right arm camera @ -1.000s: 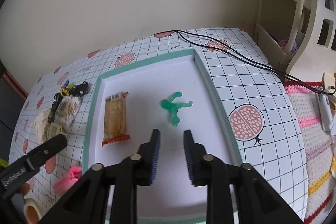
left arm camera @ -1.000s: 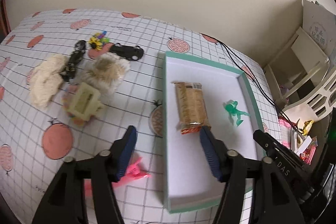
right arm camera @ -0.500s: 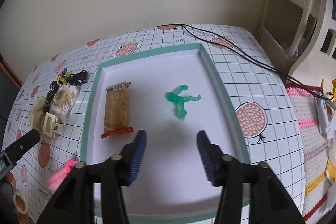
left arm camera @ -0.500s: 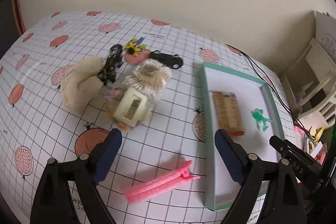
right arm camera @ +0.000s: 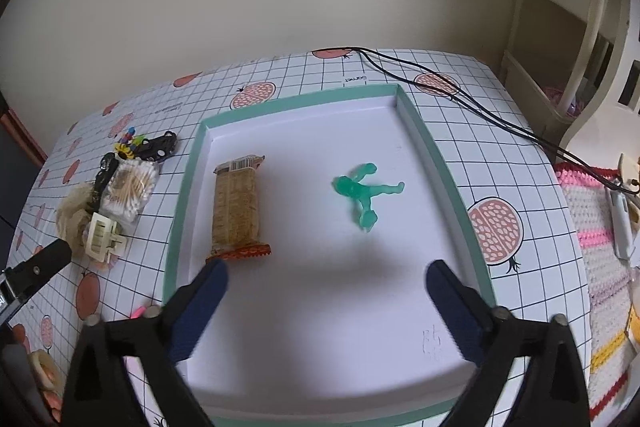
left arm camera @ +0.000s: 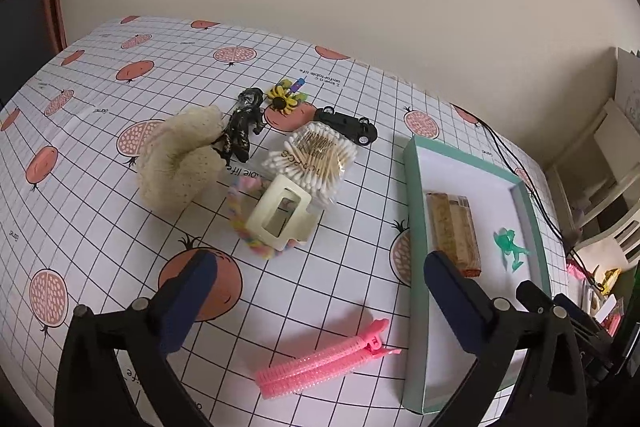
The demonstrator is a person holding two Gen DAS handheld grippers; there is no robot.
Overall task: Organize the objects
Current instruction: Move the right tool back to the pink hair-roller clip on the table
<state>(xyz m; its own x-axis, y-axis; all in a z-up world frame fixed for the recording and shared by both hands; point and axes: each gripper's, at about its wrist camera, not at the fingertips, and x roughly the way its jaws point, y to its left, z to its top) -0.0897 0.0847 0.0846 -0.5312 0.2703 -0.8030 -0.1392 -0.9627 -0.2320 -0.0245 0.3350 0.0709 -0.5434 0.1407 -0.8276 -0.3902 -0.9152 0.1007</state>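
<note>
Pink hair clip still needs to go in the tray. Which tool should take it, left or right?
Left, probably. The left tool is open over the tablecloth with the pink hair clip just below and between its fingers. The right tool is open over the tray, away from the clip.

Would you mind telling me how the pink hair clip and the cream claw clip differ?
The long, slim pink plastic hair clip lies alone on the tablecloth near the left tool; the cream rectangular claw clip is squat, with an open window. The cream one sits in the clutter, resting on a pastel beaded bracelet. Both are outside the teal-rimmed tray.
</note>
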